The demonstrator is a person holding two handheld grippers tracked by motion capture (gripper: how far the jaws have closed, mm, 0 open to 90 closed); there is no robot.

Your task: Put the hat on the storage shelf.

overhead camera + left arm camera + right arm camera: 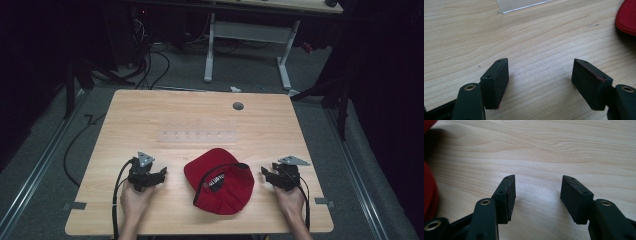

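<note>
A red cap (pixel 220 182) lies upside down on the wooden table (pixel 200 120), near the front edge, its dark inner band and label facing up. To its left a hand holds my left gripper (pixel 162 174) low over the wood, jaws pointing at the cap. In the left gripper view the left gripper (pixel 540 72) stands open over bare wood, with the cap's red edge (pixel 627 17) at the far right. My right gripper (pixel 263 171) rests to the cap's right, also aimed at it. Its own view shows the right gripper (pixel 537 187) open with nothing inside, the cap (pixel 430 192) at the left edge.
A clear plastic strip (pixel 197 136) lies flat on the table behind the cap, its corner (pixel 524 5) seen from the left gripper. A round grommet (pixel 238 106) sits near the far edge. Beyond the table stand a white desk frame (pixel 247 35) and floor cables (pixel 150 65).
</note>
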